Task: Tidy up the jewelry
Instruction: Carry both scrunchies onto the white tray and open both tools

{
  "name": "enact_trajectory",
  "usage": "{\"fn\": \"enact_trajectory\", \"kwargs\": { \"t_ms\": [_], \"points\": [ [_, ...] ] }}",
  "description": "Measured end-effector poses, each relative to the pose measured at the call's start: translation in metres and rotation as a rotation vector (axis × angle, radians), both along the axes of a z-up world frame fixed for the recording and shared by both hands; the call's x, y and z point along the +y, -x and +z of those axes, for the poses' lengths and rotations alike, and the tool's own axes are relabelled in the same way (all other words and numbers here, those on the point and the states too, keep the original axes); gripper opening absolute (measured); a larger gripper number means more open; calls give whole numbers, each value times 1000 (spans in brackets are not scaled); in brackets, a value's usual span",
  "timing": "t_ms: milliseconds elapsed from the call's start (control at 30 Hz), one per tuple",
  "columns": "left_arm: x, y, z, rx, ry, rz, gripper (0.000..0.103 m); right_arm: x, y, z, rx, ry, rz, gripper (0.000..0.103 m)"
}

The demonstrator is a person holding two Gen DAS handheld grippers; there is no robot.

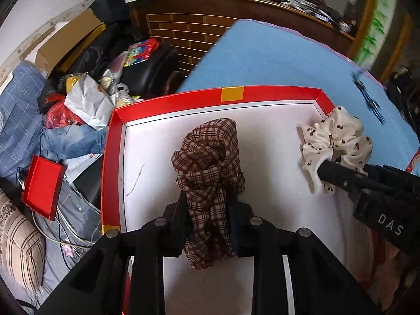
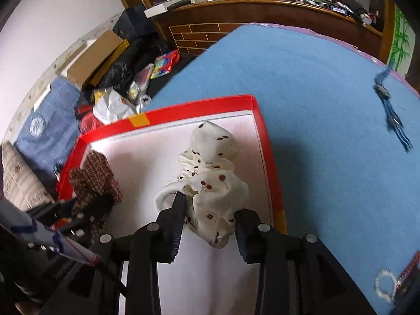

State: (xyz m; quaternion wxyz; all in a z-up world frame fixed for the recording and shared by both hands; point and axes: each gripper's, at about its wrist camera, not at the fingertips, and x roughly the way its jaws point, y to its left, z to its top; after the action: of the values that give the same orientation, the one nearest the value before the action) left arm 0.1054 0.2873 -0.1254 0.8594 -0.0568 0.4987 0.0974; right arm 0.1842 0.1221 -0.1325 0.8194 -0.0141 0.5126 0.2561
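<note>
Evidently for sorting, both grippers hang over the red-rimmed tray (image 1: 115,141) — the left gripper (image 1: 208,204) pinching a plaid scrunchie (image 1: 210,157) between its jaws, the right gripper (image 2: 208,210) pinching a cherry-print scrunchie (image 2: 212,173).

Scrunchies: two, plaid scrunchie (image 1: 210,162) and cherry scrunchie (image 2: 210,181), one between each gripper's fingers
Red tray (image 1: 168,99): one, under both
Blue watch (image 2: 391,113): one, right of the right gripper
</note>
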Motion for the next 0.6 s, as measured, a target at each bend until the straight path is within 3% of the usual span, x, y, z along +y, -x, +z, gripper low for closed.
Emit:
{"fn": "enact_trajectory", "kwargs": {
  "t_ms": [300,500,533,600],
  "points": [
    [-72,51,-3,23,2,-108,25,-77,70,0,40,-39,-95,44],
    [-83,42,1,51,17,-114,25,-94,72,7,63,-63,-122,45],
    [-84,41,3,55,18,-113,26,-93,73,10,63,-59,-117,48],
    [-82,38,7,59,26,-101,34,-93,75,17,52,-45,-104,65]
  ]
}}
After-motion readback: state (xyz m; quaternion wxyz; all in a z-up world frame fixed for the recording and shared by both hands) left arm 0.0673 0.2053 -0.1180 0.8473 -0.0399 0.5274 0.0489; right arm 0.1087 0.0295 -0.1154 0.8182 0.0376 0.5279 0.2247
